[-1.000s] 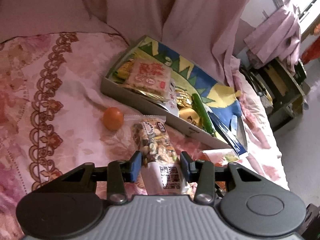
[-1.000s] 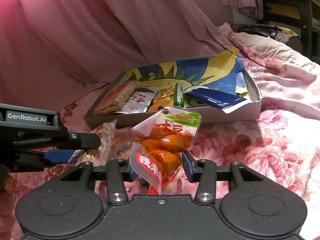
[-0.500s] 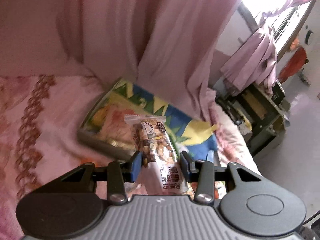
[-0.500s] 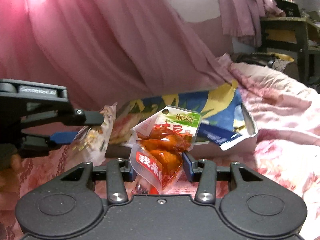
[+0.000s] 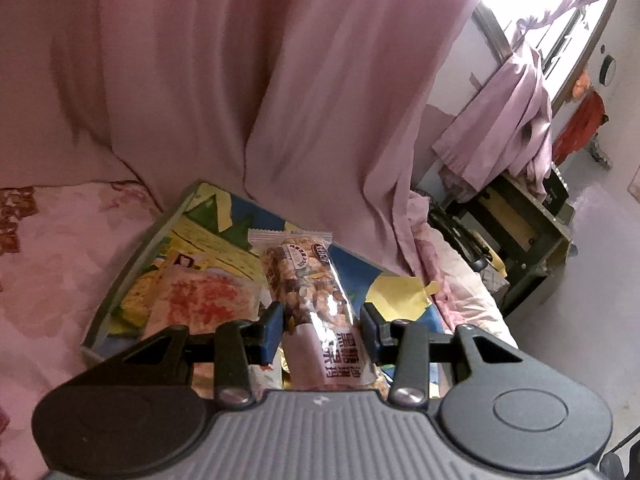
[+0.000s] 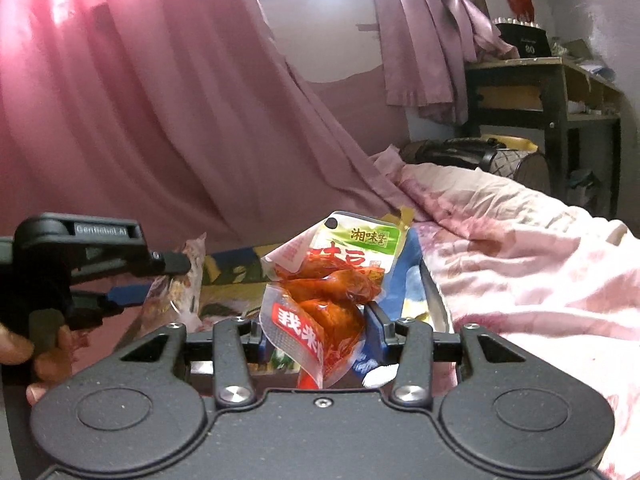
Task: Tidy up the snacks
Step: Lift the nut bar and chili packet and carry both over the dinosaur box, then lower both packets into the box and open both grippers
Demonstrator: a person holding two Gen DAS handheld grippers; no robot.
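Pink floral bedspread [image 6: 520, 256], pink curtain [image 5: 280, 80], dark wooden shelf [image 6: 560, 92]

Left hand-held gripper [image 5: 320, 326] clamps nut packet [image 5: 310, 280] — above snack box [image 5: 132, 264].

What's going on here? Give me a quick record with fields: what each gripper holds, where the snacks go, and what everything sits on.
left gripper: shut on nut pack
right gripper: shut on orange pouch
container: box with a yellow, blue and green lining, some snacks already inside
surface: floral bedspread
backdrop: pink curtain
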